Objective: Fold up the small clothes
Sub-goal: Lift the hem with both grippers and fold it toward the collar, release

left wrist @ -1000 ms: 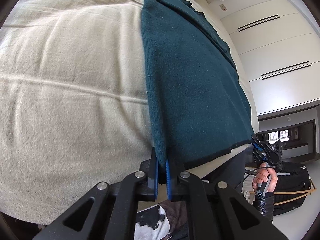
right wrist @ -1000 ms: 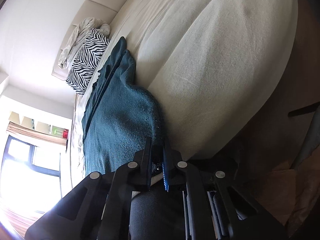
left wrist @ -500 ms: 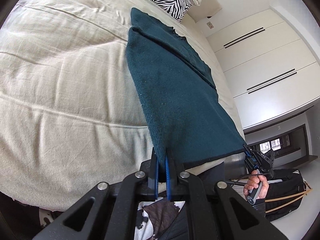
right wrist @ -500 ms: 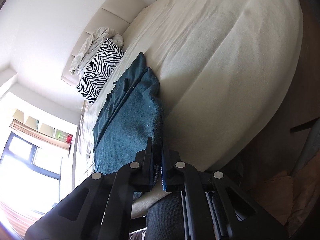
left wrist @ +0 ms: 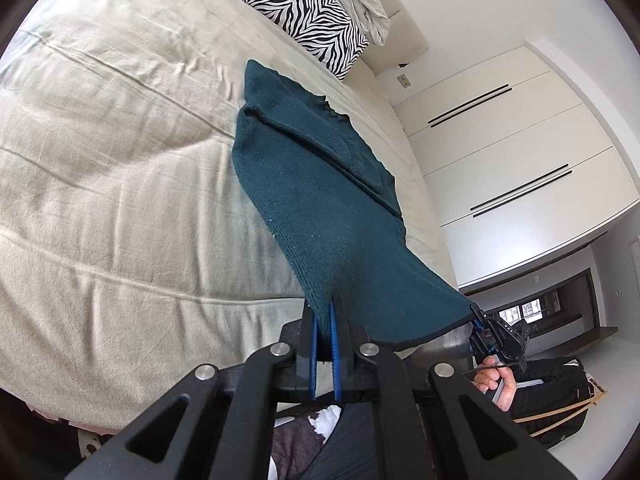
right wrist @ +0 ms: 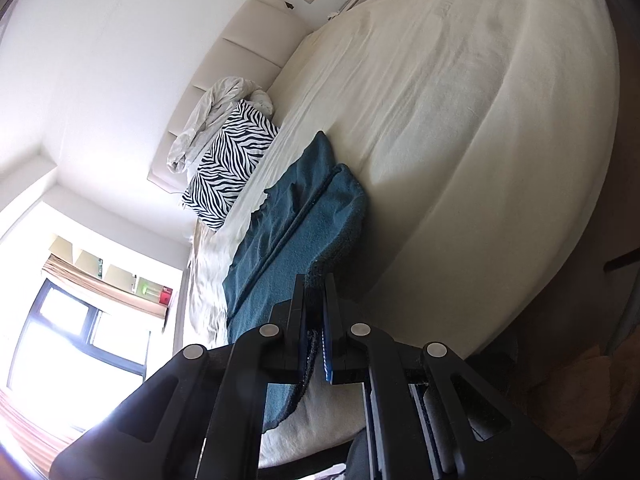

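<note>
The left gripper [left wrist: 325,312] is clamped on one near corner of the teal sweater [left wrist: 320,216], which stretches across the cream bed [left wrist: 120,200]. The right gripper [right wrist: 315,300] pinches the other near corner. A zebra pillow [left wrist: 304,12] lies at the far end.

The bed [left wrist: 120,208] is covered in a creased cream sheet, with a padded cream headboard [right wrist: 240,52] at its far end. A dark teal knitted garment [left wrist: 320,200] lies lengthwise on it near one long side, its near end lifted off the mattress edge. Near the headboard a zebra-striped pillow [left wrist: 304,4] rests on the sheet, with a crumpled pale cloth [right wrist: 212,116] bunched against it.
</note>
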`<state>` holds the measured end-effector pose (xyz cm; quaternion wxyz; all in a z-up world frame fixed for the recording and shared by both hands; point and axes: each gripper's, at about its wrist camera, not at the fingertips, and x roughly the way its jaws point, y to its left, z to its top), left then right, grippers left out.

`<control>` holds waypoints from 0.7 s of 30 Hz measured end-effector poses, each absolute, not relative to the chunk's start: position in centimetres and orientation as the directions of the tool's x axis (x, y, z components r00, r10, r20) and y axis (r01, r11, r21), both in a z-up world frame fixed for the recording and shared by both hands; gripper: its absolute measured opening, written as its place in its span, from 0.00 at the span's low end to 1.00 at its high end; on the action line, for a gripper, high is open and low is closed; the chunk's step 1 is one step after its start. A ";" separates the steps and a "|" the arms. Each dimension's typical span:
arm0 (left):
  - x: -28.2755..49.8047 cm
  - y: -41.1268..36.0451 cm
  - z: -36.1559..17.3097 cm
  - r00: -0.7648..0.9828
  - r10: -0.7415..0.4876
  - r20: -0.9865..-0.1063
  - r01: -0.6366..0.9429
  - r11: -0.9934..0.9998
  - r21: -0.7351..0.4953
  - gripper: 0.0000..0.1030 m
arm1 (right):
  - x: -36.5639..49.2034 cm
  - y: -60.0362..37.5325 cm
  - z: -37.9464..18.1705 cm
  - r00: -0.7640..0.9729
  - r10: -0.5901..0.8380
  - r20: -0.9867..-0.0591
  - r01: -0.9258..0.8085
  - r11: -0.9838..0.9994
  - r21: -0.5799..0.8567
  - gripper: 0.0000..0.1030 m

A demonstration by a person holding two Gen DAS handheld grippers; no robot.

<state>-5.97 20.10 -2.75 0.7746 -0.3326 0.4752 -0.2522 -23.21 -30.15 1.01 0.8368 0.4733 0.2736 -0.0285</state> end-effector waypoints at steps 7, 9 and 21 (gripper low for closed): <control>-1.8 20.5 -0.5 0.466 -0.699 -0.542 0.085 0.645 -0.759 0.07 | -18.6 -30.6 5.2 0.856 0.195 -0.478 0.280 0.603 0.747 0.05; -0.1 20.4 0.6 0.487 -0.685 -0.542 0.101 0.660 -0.744 0.07 | -16.3 -30.6 6.4 0.857 0.186 -0.480 0.271 0.630 0.728 0.05; 11.5 19.5 2.6 0.538 -0.628 -0.562 0.073 0.699 -0.711 0.07 | -1.1 -31.0 9.1 0.849 0.152 -0.506 0.283 0.678 0.678 0.05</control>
